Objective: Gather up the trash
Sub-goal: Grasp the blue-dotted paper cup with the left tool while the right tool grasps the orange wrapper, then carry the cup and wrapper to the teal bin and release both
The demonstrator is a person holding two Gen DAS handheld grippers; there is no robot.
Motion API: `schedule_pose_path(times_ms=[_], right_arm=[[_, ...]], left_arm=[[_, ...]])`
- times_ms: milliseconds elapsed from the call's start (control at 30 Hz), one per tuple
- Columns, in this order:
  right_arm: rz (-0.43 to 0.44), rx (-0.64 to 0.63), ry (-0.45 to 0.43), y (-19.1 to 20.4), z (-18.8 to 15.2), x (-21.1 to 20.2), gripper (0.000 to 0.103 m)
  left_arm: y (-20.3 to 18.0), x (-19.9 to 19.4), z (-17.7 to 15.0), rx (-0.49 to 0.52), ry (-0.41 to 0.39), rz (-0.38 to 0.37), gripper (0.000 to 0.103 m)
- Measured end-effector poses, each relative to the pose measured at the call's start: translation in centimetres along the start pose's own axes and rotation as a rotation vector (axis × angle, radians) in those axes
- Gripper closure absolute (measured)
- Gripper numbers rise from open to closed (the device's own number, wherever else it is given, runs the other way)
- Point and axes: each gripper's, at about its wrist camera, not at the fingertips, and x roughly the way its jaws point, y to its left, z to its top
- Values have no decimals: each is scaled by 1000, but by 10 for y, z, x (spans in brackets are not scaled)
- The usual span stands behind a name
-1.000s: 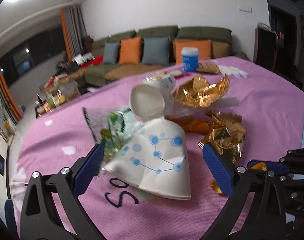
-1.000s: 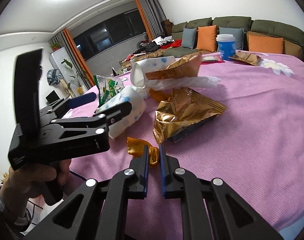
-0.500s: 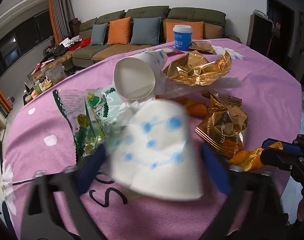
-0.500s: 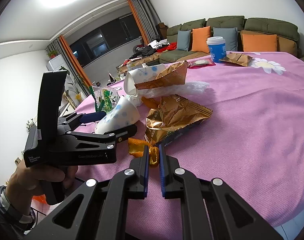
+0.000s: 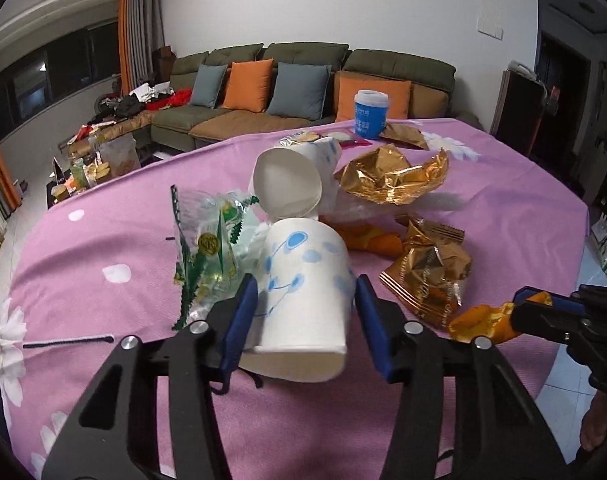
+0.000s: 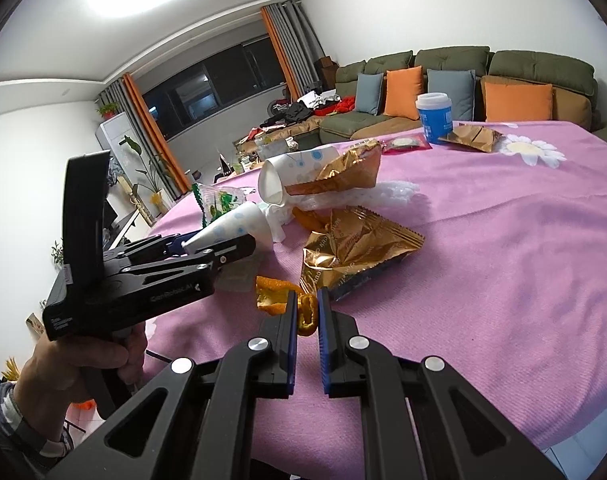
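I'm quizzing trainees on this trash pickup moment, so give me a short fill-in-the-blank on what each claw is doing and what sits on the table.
1. The left claw has just been closing around a paper ____ lying on its side.
2. The right claw is shut on a scrap of ____ peel.
3. The tablecloth is ____.
4. The upright blue tub stands at the table's ____ edge, before the sofa.

Missing words: cup; orange; pink; far

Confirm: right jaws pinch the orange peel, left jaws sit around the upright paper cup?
Not upright. The left wrist view shows the paper cup on its side between the left gripper jaws. The right gripper does pinch the orange peel.
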Motion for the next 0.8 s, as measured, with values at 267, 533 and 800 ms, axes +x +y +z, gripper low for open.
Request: schedule_pose_path(times_ms=[267,533,800], right_arm=[[-1,-29,-41,12,5,-11,95],[19,-79,-105,29,23,-17,95],[93,-189,-165,73,49,-9,95]], left_arm=[[14,-28,-4,-46,-67,-6,62],[42,-74,-8,-169,-147,-65,65],[69,-144,-15,-232,-271,10,65]])
